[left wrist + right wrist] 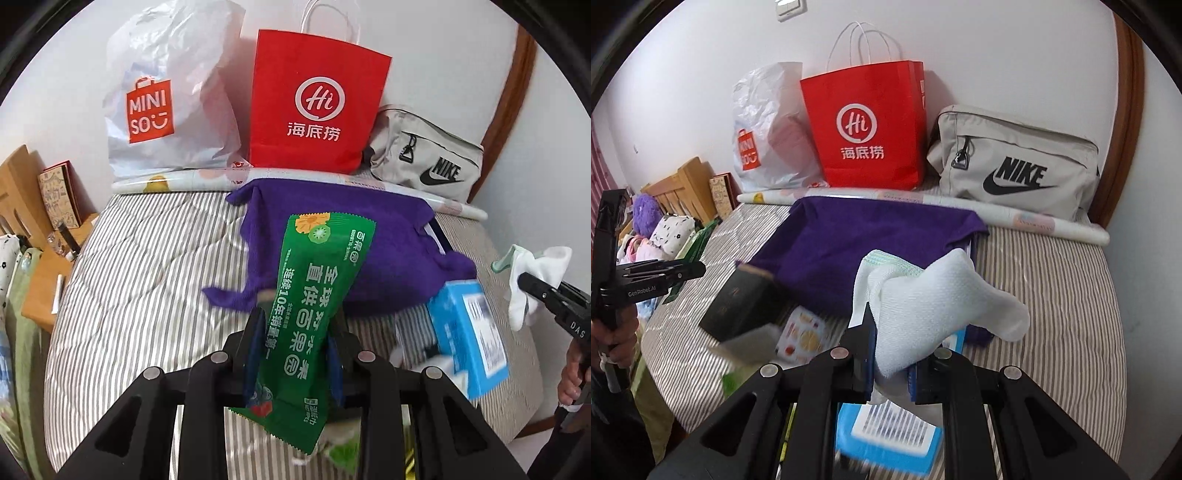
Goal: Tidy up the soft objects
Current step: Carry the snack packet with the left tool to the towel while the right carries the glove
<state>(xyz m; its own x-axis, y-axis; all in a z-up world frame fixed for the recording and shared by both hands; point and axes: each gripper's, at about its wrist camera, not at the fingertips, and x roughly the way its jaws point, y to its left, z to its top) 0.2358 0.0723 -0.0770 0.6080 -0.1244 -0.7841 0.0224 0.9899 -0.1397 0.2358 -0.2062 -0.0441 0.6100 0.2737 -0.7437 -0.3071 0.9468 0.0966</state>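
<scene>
1. Fingers of the left gripper [295,354] were clamped on a green wet-wipe packet [314,314], which stood almost upright between them and leaned slightly toward one o'clock in the left wrist view.
2. At three o'clock in that view, the right gripper [532,286] pinched a white sock [532,273] held above the bed.
3. From the right wrist camera, the right gripper [892,369] was closed on the same white sock [934,306], whose toe pointed toward three o'clock and whose ribbed cuff rose toward twelve.
4. Behind both held items lay a purple cloth [849,243], spread over the striped bed cover [1052,295] and draped across something beneath it at its right end.
5. A blue box [469,332] rested on the cover at four o'clock of the packet, just beside the cloth's near edge.
6. A dark, blurred item [742,302] appeared at nine o'clock of the sock.
7. Along the wall at twelve o'clock stood a white Miniso bag [166,96], a red paper bag [314,107] and a grey Nike pouch [428,166], side by side.
</scene>
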